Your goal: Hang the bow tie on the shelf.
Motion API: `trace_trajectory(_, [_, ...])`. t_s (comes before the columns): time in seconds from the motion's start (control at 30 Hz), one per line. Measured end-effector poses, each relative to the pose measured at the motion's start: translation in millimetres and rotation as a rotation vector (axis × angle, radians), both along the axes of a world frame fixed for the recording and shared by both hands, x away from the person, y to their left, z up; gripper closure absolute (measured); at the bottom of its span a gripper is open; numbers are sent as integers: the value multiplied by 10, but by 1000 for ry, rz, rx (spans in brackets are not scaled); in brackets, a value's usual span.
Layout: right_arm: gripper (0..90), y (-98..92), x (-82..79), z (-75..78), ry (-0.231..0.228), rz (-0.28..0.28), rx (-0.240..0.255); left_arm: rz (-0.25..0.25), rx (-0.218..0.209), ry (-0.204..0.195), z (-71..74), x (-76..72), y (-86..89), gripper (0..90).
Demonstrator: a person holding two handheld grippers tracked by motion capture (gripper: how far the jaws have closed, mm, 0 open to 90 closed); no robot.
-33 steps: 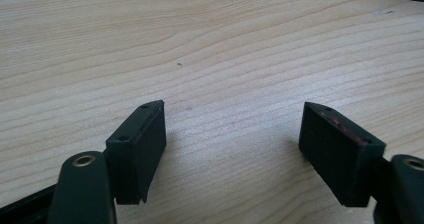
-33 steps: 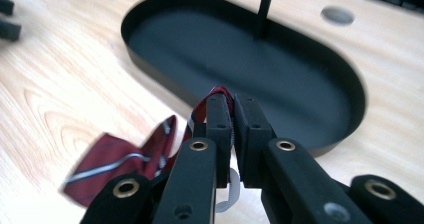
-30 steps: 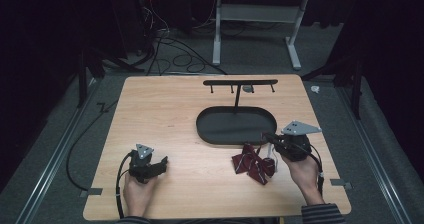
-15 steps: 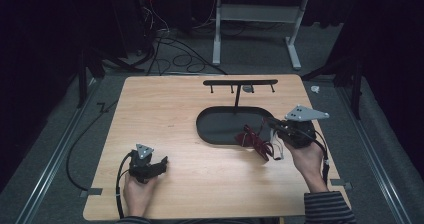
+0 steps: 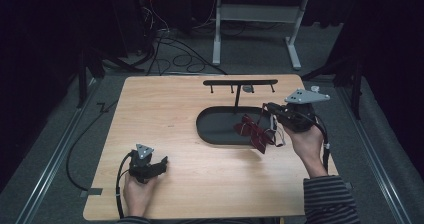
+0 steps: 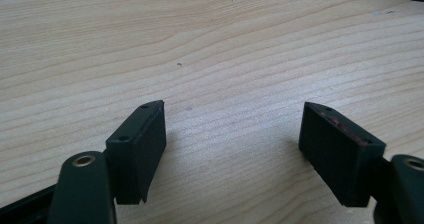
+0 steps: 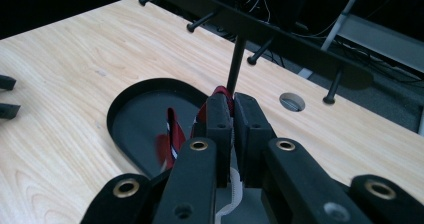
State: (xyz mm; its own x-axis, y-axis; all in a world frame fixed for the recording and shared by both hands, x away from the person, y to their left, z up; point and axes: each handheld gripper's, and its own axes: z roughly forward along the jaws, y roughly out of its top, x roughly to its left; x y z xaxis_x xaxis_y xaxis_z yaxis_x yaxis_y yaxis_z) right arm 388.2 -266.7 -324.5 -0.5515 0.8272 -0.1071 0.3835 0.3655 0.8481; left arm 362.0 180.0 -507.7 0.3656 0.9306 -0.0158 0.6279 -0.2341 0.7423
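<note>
A dark red and white strap bundle [image 5: 254,132] hangs from my right gripper [image 5: 268,115], which is shut on it above the right end of the black oval tray [image 5: 212,131]. In the right gripper view the jaws [image 7: 232,104] pinch the red fabric [image 7: 220,92], and more of it dangles over the tray [image 7: 132,121]. A black rack [image 5: 240,82] with several pegs rises on a pole from the tray's far side. My left gripper [image 5: 161,164] rests open on the table near the front left, with bare wood between its pads [image 6: 142,144].
The wooden table [image 5: 160,109] spans the view, with a round hole [image 7: 291,102] behind the rack pole [image 7: 235,64]. Cables and a white desk frame [image 5: 255,19] lie on the floor beyond the far edge. Metal rails run along both sides.
My right gripper has risen and moved toward the tray, lifting the red strap bundle off the table until it hangs over the tray's right end. The left gripper has stayed put.
</note>
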Motion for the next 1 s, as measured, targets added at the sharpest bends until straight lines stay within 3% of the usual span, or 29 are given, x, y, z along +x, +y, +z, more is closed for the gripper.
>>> trace_trajectory(0.5, [880, 128, 293, 150, -6, 0, -11, -2, 3, 2, 1, 0, 2, 273])
trace_trajectory(1.0, [879, 300, 576, 149, 22, 3, -30, -2, 2, 1, 1, 0, 2, 273])
